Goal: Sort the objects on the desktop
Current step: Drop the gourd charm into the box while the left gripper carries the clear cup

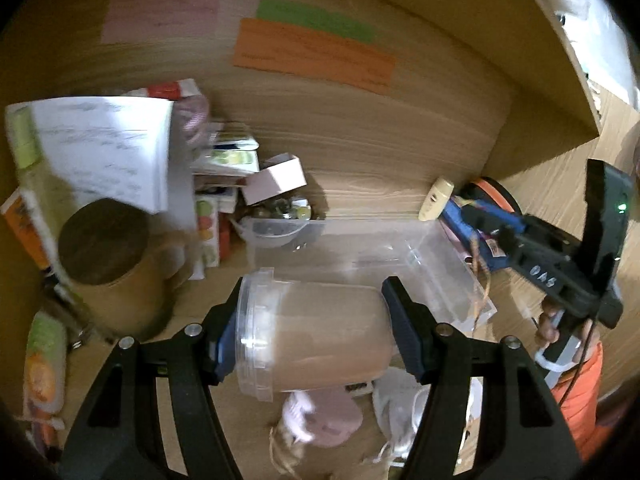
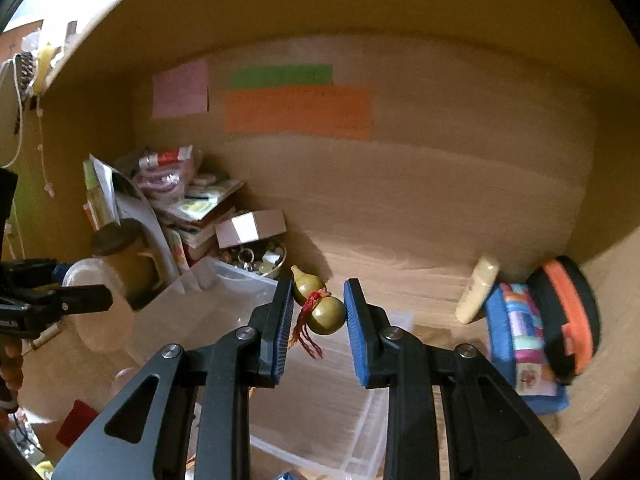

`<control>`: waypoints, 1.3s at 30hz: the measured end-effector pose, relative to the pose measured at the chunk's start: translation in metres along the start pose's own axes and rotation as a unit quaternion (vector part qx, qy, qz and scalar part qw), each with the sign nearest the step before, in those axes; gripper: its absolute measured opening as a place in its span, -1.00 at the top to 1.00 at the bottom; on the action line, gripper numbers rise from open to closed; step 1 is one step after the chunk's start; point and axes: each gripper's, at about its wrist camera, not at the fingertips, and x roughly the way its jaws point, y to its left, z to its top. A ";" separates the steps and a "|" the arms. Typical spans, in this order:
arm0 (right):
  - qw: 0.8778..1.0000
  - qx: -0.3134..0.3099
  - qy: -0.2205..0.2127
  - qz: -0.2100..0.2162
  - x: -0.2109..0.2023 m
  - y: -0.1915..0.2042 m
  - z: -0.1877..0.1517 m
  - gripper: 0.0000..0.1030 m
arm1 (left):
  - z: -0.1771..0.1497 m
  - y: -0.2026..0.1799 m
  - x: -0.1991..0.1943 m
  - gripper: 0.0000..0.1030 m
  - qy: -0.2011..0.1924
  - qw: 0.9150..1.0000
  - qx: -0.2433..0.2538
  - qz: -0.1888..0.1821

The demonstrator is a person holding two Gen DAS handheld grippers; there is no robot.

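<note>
**Spotter:** Table [image 1: 400, 184] first: wood-grain, boxed in by a back panel that carries a pink, a green and an orange note [image 2: 298, 112]. On it, in front of both your hands, lies a clear plastic bin [image 1: 360, 248].

**Operator:** And the clutter on the left?

**Spotter:** Papers and small boxes are stacked in the corner, with a tan canister [image 1: 108, 276] under a dark round lid just before them. At the right wall you see a black-and-orange round case [image 2: 568, 312], a blue patterned pouch [image 2: 524, 340] touching it, and a cream tube [image 2: 478, 288] leaning beside the pouch.

**Operator:** My left tongs?

**Spotter:** Your left tongs [image 1: 312, 332] stand about half spread and clamp a clear plastic jar [image 1: 316, 332], lying sideways between the pads, lid end toward the left pad, over the bin's near edge.

**Operator:** The right?

**Spotter:** Your right tongs [image 2: 318, 312] pinch a small brass-coloured gourd charm [image 2: 326, 312] by its lower bulb, red cord hanging beneath it, above the bin.
</note>
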 end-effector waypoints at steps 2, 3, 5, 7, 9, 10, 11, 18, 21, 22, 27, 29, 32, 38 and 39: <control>1.000 0.002 0.015 0.007 0.014 -0.002 -0.005 0.54 | 0.003 -0.002 0.014 -0.25 0.012 1.000 0.002 -0.005; 1.000 0.005 0.024 0.012 0.021 -0.002 -0.008 0.55 | 0.004 -0.003 0.020 -0.25 0.017 1.000 0.003 -0.005; 0.999 0.011 0.038 0.021 0.032 -0.004 -0.015 0.54 | 0.004 -0.005 0.034 -0.25 0.030 1.000 0.009 -0.002; 0.998 0.015 0.055 0.031 0.041 -0.006 -0.023 0.54 | 0.003 -0.007 0.044 -0.25 0.039 0.999 0.013 -0.004; 0.997 0.009 0.065 0.031 0.046 -0.006 -0.028 0.54 | 0.001 -0.010 0.056 -0.25 0.051 0.999 0.016 -0.004; 0.997 0.005 0.070 0.031 0.048 -0.005 -0.031 0.54 | 0.001 -0.011 0.061 -0.25 0.055 0.998 0.017 -0.002; 0.997 0.003 0.074 0.033 0.050 -0.004 -0.033 0.54 | 0.000 -0.011 0.067 -0.25 0.059 0.998 0.018 -0.001; 0.994 -0.002 0.103 0.041 0.065 -0.003 -0.047 0.54 | -0.002 -0.022 0.092 -0.25 0.085 0.995 0.043 0.012; 0.994 -0.009 0.103 0.029 0.066 -0.001 -0.051 0.54 | -0.007 -0.027 0.099 -0.25 0.099 0.993 0.056 0.011; 0.994 -0.007 0.105 0.031 0.066 -0.002 -0.051 0.54 | -0.008 -0.028 0.101 -0.25 0.102 0.993 0.059 0.014; 0.993 -0.006 0.115 0.030 0.070 -0.003 -0.054 0.54 | -0.012 -0.030 0.109 -0.25 0.111 0.991 0.066 0.027; 0.993 -0.008 0.117 0.030 0.071 -0.002 -0.054 0.54 | -0.012 -0.032 0.111 -0.25 0.113 0.990 0.073 0.036; 0.992 -0.013 0.118 0.030 0.071 0.000 -0.055 0.54 | -0.014 -0.033 0.113 -0.25 0.114 0.989 0.082 0.053; 0.992 -0.018 0.122 0.027 0.073 0.002 -0.055 0.54 | -0.016 -0.032 0.114 -0.26 0.112 0.987 0.093 0.072; 0.992 -0.017 0.122 0.027 0.073 0.002 -0.055 0.54 | -0.016 -0.032 0.114 -0.26 0.111 0.987 0.091 0.071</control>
